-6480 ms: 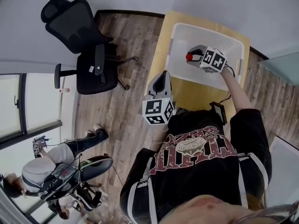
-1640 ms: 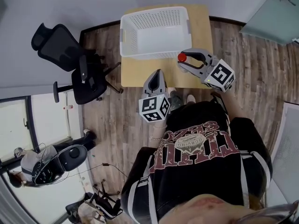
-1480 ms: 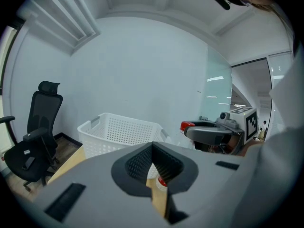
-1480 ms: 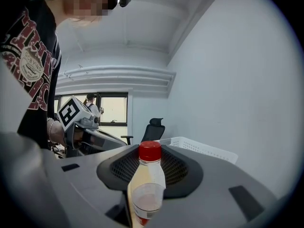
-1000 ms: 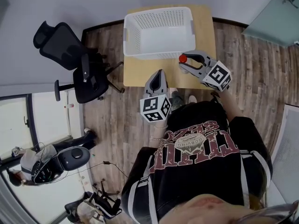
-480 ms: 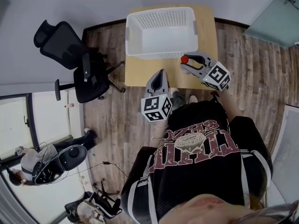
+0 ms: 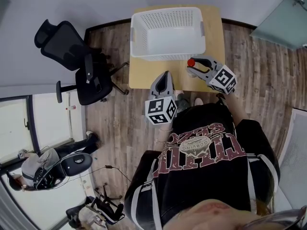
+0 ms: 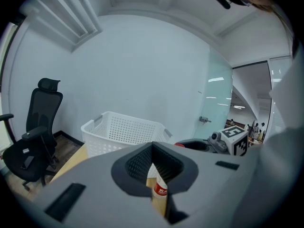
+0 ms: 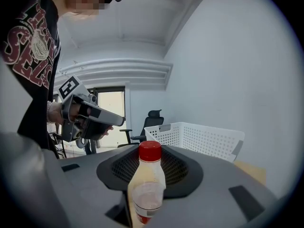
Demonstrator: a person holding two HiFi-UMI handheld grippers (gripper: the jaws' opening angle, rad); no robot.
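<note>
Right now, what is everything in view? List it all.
table: 1, light wood, ahead of the person
basket: 1, white, on the table's far end
bottle: 1, clear with red cap, held above the table
chair: 1, black, left of the table
other person: 1, grey top, lower left by the window
left gripper: 1, grey, jaws together, at the table's near edge
right gripper: 1, grey, shut on the bottle

The white basket (image 7: 165, 55) fills the far half of the worktop (image 7: 148, 74); its walls bar any low path, and its open top is free from above. Nearer than the basket the worktop lies bare, save the right tongs (image 7: 194, 67) holding a red-capped bottle (image 7: 191, 62) over the right end. An office chair (image 7: 79, 56) stands well left of the basket.
</note>
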